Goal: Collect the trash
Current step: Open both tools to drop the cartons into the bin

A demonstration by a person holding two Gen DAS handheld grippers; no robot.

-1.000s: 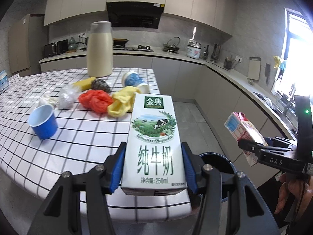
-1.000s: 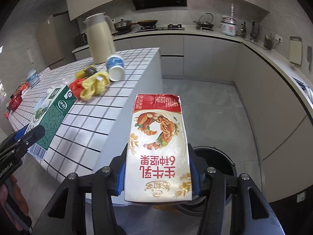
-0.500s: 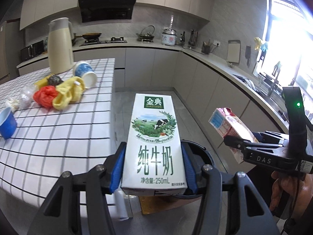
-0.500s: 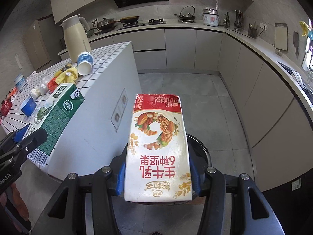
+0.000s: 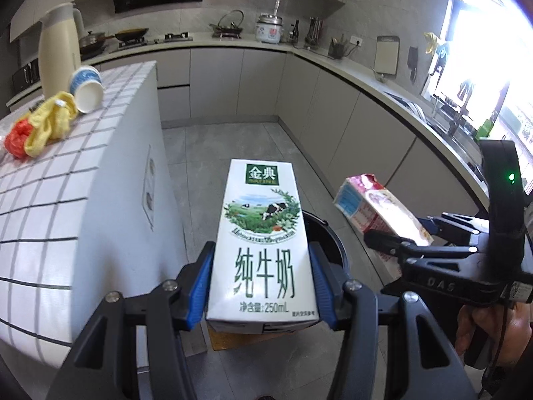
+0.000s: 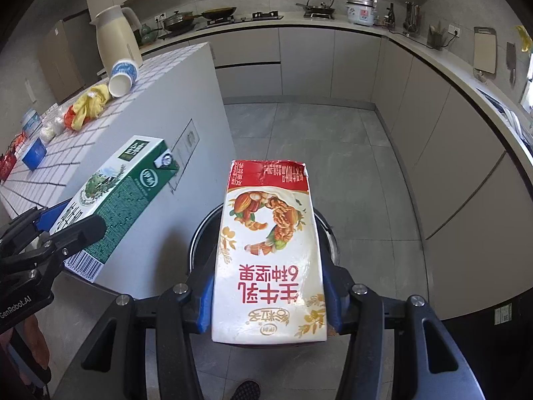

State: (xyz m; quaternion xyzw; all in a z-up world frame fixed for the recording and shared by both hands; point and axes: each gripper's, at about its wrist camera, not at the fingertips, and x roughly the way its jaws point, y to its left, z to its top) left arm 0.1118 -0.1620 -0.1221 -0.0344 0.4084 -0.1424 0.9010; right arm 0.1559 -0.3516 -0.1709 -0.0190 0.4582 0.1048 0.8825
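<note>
In my left tongs (image 5: 261,286) I grip the green-and-white milk carton (image 5: 263,250), blue pads pressed on its two narrow sides near the bottom end, and my right tongs (image 6: 268,300) are clamped the same way on the red-and-white walnut milk carton (image 6: 268,250), printed upside down in this view w/ a torn top edge. Both cartons hang in the air over the dark round trash bin (image 6: 328,233) on the floor, just beside the end wall of the white tiled surface (image 5: 66,180). I judge them light, prob. empty: thin cardboard that is stiff along the edges but dents in the wide faces, and the coating looks a bit slippery. So holding across the narrow sides, low on the body, is the good place; more squeeze would only crush them. On the surface I see more trash to take: a tipped paper cup (image 5: 85,88), a yellow rag (image 5: 50,123), a red plastic bag (image 5: 15,138), all soft or light.
</note>
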